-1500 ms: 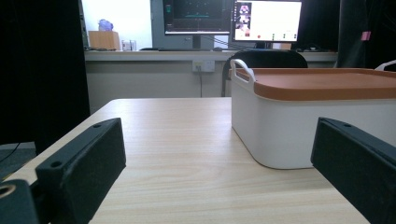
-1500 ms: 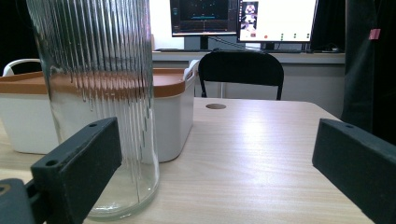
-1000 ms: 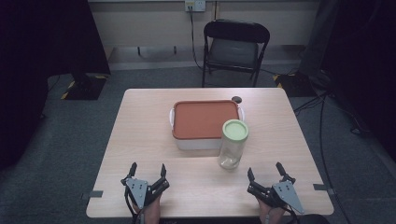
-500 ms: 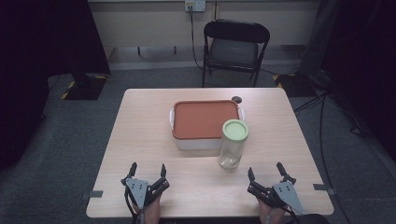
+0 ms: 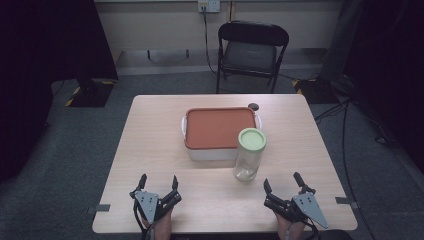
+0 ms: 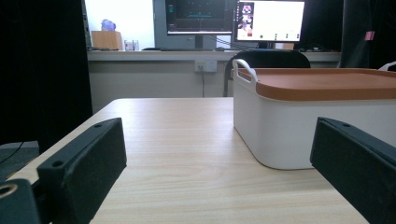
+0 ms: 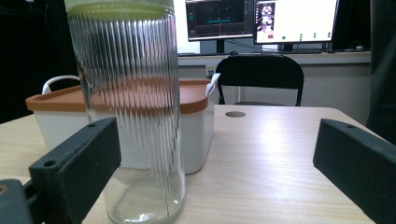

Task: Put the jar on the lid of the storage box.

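A black folding metal chair (image 5: 252, 52) stands on the grey carpeted floor (image 5: 70, 145) beyond the far edge of the light wooden table (image 5: 155, 130), facing it. Behind the chair, a white wall socket (image 5: 209, 5) sits on the cream wall with a dark cable hanging from it. In the gripper views, two lit computer monitors (image 6: 233, 16) stand on a counter behind the chair.

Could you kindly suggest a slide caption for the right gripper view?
Open right gripper facing an upright ribbed clear glass jar with a green lid, standing before a white rectangular orange-lidded container.
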`<state>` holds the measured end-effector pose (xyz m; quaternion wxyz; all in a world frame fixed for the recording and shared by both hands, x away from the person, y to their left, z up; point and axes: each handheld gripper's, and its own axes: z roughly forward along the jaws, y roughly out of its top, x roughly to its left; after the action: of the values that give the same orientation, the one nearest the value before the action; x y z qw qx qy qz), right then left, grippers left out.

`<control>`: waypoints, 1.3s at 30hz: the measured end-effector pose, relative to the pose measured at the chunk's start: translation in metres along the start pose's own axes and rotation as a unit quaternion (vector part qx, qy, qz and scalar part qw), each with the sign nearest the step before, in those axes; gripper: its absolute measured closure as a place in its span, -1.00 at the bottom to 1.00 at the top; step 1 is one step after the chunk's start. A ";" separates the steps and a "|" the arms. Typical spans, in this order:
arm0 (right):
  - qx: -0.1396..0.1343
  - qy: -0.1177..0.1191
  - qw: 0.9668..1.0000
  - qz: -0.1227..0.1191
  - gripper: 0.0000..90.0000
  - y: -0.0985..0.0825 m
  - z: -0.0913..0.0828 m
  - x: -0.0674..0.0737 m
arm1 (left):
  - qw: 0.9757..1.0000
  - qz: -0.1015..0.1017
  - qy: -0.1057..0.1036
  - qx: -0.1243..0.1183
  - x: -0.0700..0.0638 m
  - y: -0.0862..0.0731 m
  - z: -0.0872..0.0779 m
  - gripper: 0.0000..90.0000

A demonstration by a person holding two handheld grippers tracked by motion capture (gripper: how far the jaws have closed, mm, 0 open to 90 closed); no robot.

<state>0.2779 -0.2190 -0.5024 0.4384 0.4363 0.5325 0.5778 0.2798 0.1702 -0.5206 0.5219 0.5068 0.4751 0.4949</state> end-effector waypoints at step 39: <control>-0.002 0.057 0.998 -0.024 -0.99 0.033 0.022 0.035 | 1.000 0.000 0.002 0.000 0.000 0.000 0.000 -0.93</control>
<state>0.2899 -0.1812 -0.4669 0.4222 0.3887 0.5656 0.5923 0.2798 0.1701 -0.5206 0.5210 0.5062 0.4758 0.4959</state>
